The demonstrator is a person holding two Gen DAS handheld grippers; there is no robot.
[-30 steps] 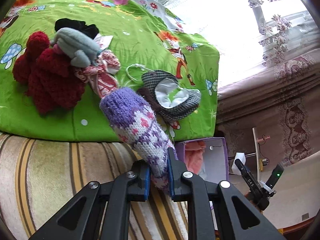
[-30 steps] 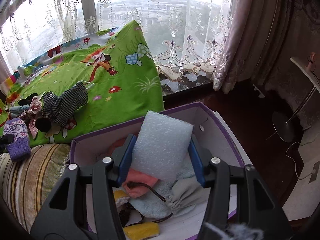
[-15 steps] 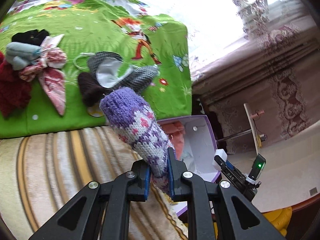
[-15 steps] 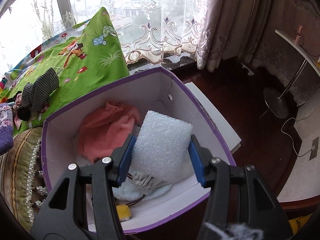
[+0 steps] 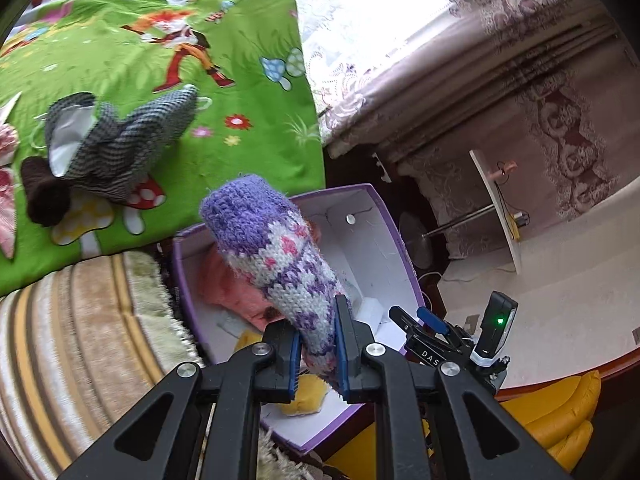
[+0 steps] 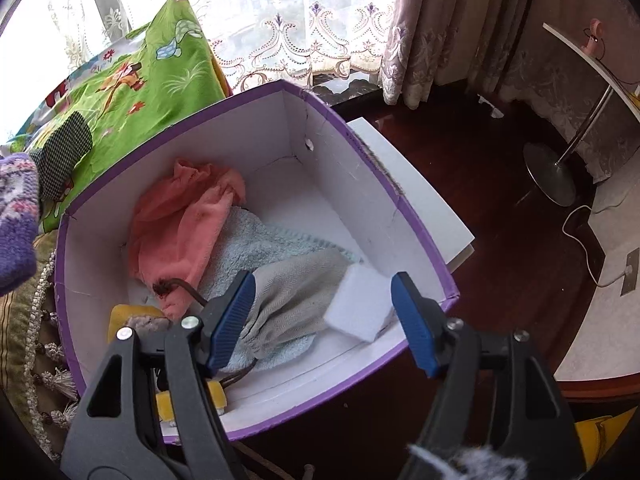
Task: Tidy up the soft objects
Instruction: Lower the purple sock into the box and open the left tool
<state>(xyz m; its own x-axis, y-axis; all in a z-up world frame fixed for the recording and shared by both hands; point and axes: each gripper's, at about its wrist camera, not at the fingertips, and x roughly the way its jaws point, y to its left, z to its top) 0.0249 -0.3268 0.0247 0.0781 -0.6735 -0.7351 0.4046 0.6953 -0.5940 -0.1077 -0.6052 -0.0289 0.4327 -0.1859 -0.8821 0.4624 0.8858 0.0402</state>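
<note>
My left gripper (image 5: 317, 350) is shut on a purple and white knitted sock (image 5: 272, 256) and holds it above the purple box (image 5: 384, 216) with white inside walls. My right gripper (image 6: 322, 320) is open and empty above the same box (image 6: 360, 144). A white foam block (image 6: 358, 302) lies in the box between the right fingers. The box also holds a pink cloth (image 6: 184, 216), a light blue towel (image 6: 256, 248), a grey pouch (image 6: 296, 292) and a yellow item (image 6: 132, 314). The sock shows at the left edge of the right wrist view (image 6: 16, 216).
A checked grey item (image 5: 116, 148) and a dark brown item (image 5: 44, 196) lie on the green cartoon blanket (image 5: 160, 60). A striped cushion (image 5: 80, 340) lies beside the box. A white panel (image 6: 416, 196), dark floor, a lamp base (image 6: 552, 172) and curtains are to the right.
My right gripper opened and let the foam block drop into the box. My left gripper carried the sock from over the blanket and cushion to above the box.
</note>
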